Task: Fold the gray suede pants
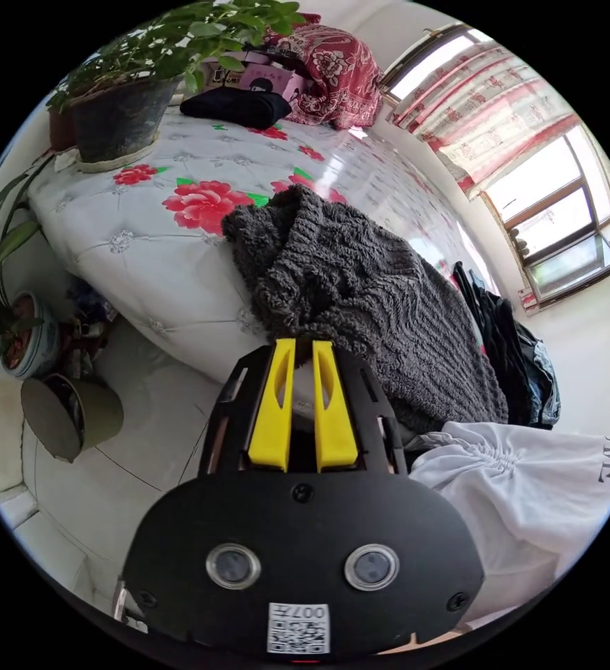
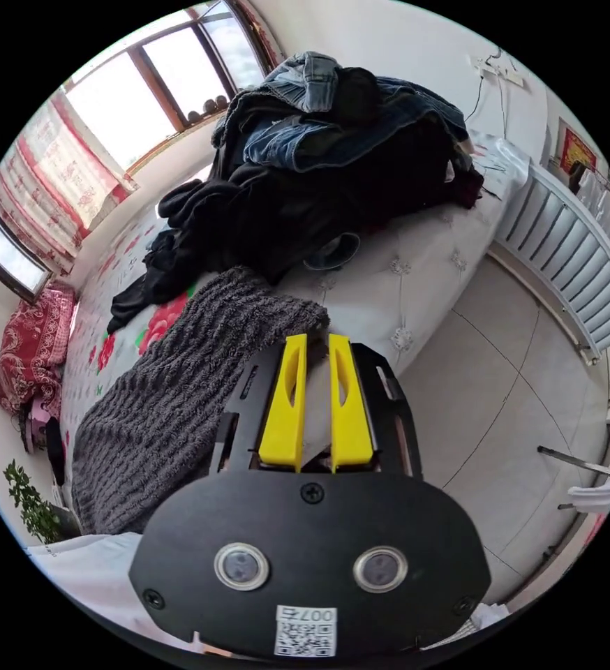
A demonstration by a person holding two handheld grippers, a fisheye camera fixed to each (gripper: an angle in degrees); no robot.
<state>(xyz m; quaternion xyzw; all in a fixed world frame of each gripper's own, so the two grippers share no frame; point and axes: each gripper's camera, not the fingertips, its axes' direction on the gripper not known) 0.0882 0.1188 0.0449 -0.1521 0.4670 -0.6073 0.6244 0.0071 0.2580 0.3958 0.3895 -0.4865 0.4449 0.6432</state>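
Observation:
The gray fuzzy pants (image 1: pixel 361 293) lie on the white flowered bed (image 1: pixel 144 237), bunched into folds at their far end. In the left gripper view my left gripper (image 1: pixel 303 343) has its yellow jaws drawn close together at the near edge of the pants, pinching the fabric. In the right gripper view the same pants (image 2: pixel 179 405) stretch away to the left along the bed edge. My right gripper (image 2: pixel 317 339) holds their near corner between almost closed jaws.
A pile of dark clothes and jeans (image 2: pixel 305 160) covers the bed's far part. Potted plants (image 1: pixel 120 115) stand on the bed corner and more pots (image 1: pixel 29 342) on the floor. A radiator (image 2: pixel 570 258) lines the wall. White cloth (image 1: pixel 528 481) hangs close by.

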